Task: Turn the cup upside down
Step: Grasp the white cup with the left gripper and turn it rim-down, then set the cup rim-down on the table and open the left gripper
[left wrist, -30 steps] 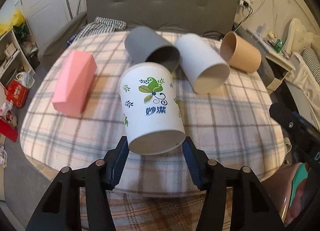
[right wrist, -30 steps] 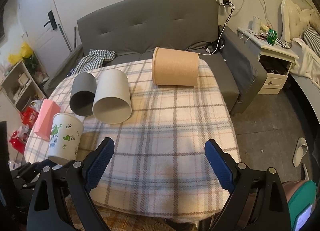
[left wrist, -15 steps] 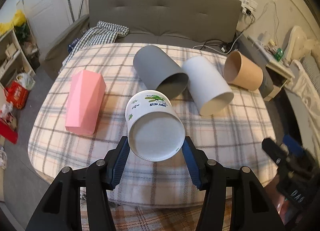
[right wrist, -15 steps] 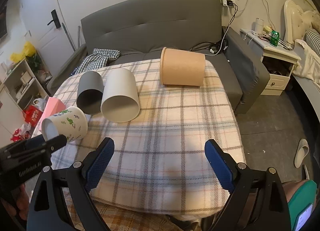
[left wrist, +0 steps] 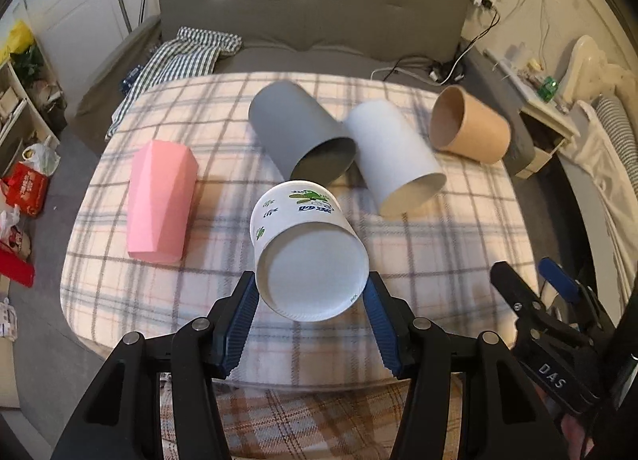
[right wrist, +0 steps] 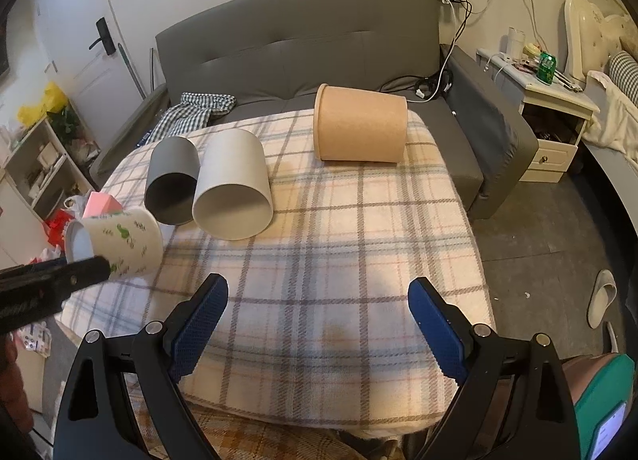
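Printed paper cup (left wrist: 309, 256) is held off the plaid tabletop (left wrist: 438, 260) in the left gripper (left wrist: 311, 318), fingers closed on its base end, base toward the camera and mouth away — roughly sideways, so the flip looks about half done, with set-down on the rim left. Right gripper (right wrist: 319, 320) is wide open and holds nothing. The cup's mouth is hidden in both views, and the print is blurred.

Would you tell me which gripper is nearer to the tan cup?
Right. The right gripper hovers open over the table's near edge, facing the tan cup at the far side. The left gripper, holding the printed cup, sits farther left.
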`<action>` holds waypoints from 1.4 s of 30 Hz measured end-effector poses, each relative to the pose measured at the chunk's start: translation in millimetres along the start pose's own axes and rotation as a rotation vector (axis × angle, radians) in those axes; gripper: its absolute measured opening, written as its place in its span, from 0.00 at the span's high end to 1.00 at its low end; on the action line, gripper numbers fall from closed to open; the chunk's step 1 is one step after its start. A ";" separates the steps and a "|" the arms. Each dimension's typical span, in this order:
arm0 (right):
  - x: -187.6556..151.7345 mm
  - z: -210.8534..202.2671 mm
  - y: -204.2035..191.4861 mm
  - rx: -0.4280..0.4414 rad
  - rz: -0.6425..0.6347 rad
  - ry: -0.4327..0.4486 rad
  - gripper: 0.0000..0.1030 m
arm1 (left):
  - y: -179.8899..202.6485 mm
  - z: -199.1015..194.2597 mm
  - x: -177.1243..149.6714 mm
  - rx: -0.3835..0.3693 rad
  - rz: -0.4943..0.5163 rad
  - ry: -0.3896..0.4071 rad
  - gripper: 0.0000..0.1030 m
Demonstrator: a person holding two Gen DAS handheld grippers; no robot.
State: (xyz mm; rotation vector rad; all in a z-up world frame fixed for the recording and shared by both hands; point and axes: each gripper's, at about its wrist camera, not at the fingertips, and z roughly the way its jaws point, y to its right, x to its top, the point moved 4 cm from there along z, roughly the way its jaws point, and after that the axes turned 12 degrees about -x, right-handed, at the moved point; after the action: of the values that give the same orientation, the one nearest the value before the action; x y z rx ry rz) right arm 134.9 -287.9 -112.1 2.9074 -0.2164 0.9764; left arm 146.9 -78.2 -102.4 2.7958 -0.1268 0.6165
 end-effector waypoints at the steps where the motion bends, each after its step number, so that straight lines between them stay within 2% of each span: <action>1: -0.2 1.0 0.0 0.001 0.003 -0.003 0.10 | -1.4 4.8 0.3 0.001 -0.003 -0.015 0.46; 11: -1.7 3.5 -0.8 0.000 -0.002 -0.014 0.10 | -22.1 26.5 19.0 0.026 -0.035 -0.001 0.46; 20: 2.3 -5.5 0.0 -0.010 -0.003 0.001 0.10 | -18.7 5.0 11.7 -0.005 -0.014 0.068 0.45; 24: 5.7 -25.4 -5.9 -0.013 -0.018 0.040 0.10 | -12.4 -26.4 8.8 -0.030 0.022 0.169 0.44; 28: 6.5 -51.4 -12.3 -0.014 -0.025 0.091 0.10 | -12.8 -62.6 0.9 -0.040 0.045 0.295 0.30; 30: 5.0 -67.5 -16.8 -0.012 -0.028 0.124 0.10 | -12.9 -81.3 -6.2 -0.033 0.061 0.358 0.26; 34: -2.7 -91.2 -27.6 -0.017 -0.035 0.168 0.10 | -16.4 -112.3 -23.3 -0.003 0.113 0.465 0.22; 35: -3.9 -95.5 -29.9 -0.016 -0.035 0.174 0.10 | -18.1 -119.7 -28.9 0.024 0.120 0.501 0.17; 36: -6.8 -100.9 -33.0 -0.011 -0.034 0.183 0.10 | -20.0 -126.1 -34.0 0.048 0.126 0.530 0.04; 39: -15.2 -113.4 -40.7 0.002 -0.028 0.207 0.05 | -27.2 -142.0 -48.5 0.107 0.129 0.600 0.02; 42: -21.3 -124.3 -45.9 -0.003 -0.024 0.239 0.01 | -40.3 -146.9 -59.0 0.118 0.089 0.601 0.02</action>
State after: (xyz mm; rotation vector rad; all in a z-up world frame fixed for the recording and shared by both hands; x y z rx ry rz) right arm 51.3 -226.8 -26.8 2.7499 -0.1674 1.3035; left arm 40.6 3.8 -9.4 2.5848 -0.0932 1.4884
